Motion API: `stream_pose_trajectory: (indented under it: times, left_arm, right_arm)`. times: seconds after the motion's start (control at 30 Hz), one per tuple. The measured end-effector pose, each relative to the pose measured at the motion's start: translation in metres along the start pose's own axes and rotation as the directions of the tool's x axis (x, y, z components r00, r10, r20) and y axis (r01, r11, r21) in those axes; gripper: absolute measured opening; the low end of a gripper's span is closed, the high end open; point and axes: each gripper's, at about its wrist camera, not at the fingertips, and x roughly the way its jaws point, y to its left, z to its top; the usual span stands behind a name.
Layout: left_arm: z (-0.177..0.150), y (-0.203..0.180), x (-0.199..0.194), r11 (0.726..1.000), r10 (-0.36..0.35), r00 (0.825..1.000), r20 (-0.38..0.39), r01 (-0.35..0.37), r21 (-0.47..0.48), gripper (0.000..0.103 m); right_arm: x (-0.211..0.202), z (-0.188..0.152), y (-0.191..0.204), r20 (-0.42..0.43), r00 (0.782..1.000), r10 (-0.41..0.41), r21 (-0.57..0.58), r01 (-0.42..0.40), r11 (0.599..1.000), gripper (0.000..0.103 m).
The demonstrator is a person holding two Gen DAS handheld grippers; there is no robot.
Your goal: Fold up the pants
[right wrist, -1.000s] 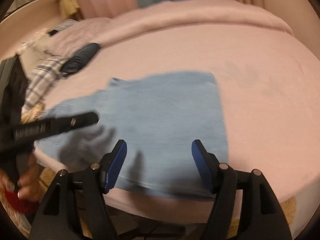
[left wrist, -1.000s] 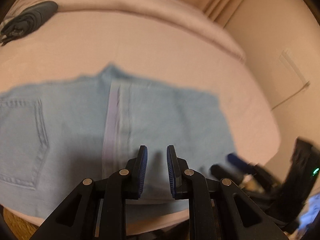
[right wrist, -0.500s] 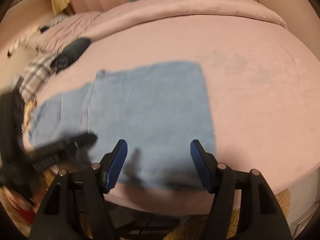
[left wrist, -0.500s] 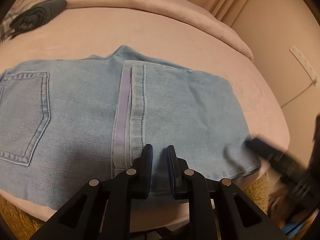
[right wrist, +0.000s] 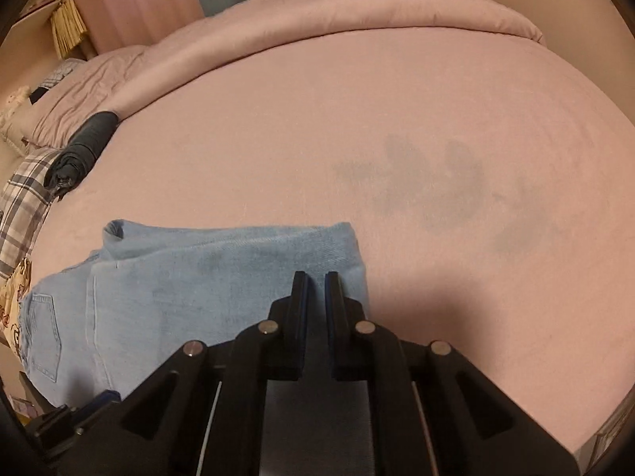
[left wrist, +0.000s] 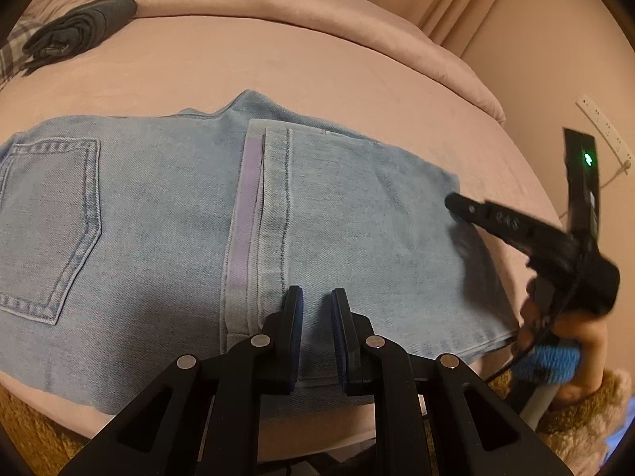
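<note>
Pants (left wrist: 166,214) (light blue denim) lie flat on the pink bed (left wrist: 317,59), near its front edge, back pocket (left wrist: 47,230) facing up at one end. Legs appear stacked one on the other, and the hem end (left wrist: 274,214) is laid back across the middle, so lengthwise and first crosswise folds look done. Judged remaining: one more crosswise fold to reach a compact bundle, possibly some smoothing. Left claw (left wrist: 316,341) is clenched, pads nearly together with nothing between them, hovering over the front edge of the denim just beside the hem. Right claw (right wrist: 316,297) is also clenched; its tips sit over the folded right end of the pants (right wrist: 222,277), and I cannot tell whether any cloth is pinched, though none shows between the pads. From the left wrist view the right claw (left wrist: 456,202) points at the far right corner of the fold. Versus a second ago: right claw stood wide open over the middle of the denim and has since snapped closed and shifted toward the right end; left claw unchanged in closure and barely moved. Dark rolled garment (left wrist: 79,27) sits well apart near the pillows.
</note>
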Motion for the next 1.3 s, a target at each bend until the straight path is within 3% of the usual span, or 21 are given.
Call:
stream_pose_trajectory:
  times: [0.37,0.5,0.63,0.8,1.0,1.1,1.13,1.23,1.3]
  left_arm:
    - [0.0,-0.001,0.002,1.0,-0.009,1.0,0.001,0.009,-0.014,0.016]
    - [0.0,0.0,0.003,1.0,-0.011,1.0,0.002,0.011,-0.012,0.016]
    - [0.0,0.0,0.003,1.0,-0.01,1.0,0.004,0.01,-0.014,0.016]
    - [0.0,0.0,0.002,1.0,-0.013,1.0,0.01,0.013,-0.015,0.016]
    - [0.0,0.001,0.001,0.999,-0.018,1.0,0.012,0.018,-0.026,0.016]
    - [0.0,0.002,0.001,0.999,-0.018,1.0,0.015,0.018,-0.031,0.016]
    - [0.0,0.002,0.0,0.999,-0.019,1.0,0.015,0.019,-0.035,0.016]
    - [0.001,0.005,0.0,0.998,-0.033,0.999,0.014,0.034,-0.062,0.016]
    - [0.001,0.007,0.0,0.996,-0.043,0.999,0.011,0.044,-0.074,0.016]
  right_arm:
    - [-0.048,-0.056,-0.008,-0.01,1.0,0.021,-0.063,-0.021,0.998,0.008]
    - [-0.06,-0.074,-0.019,-0.054,0.996,0.064,-0.025,-0.066,0.998,0.009]
    - [-0.072,-0.088,-0.011,-0.039,0.998,0.045,-0.079,-0.048,0.996,0.009]
    - [-0.069,-0.086,-0.007,-0.047,0.999,0.023,-0.06,-0.026,0.998,0.011]
    - [-0.066,-0.078,0.006,-0.038,0.999,-0.025,-0.086,0.022,0.996,0.02]
    - [-0.071,-0.068,0.016,-0.013,1.0,-0.006,-0.101,0.004,0.995,0.022]
    - [-0.073,-0.065,0.02,-0.002,1.0,0.003,-0.103,-0.003,0.995,0.026]
    - [-0.069,-0.057,0.033,0.021,1.0,0.018,-0.115,-0.016,0.993,0.057]
    - [-0.048,-0.058,0.037,-0.023,0.999,0.022,-0.117,-0.025,0.993,0.058]
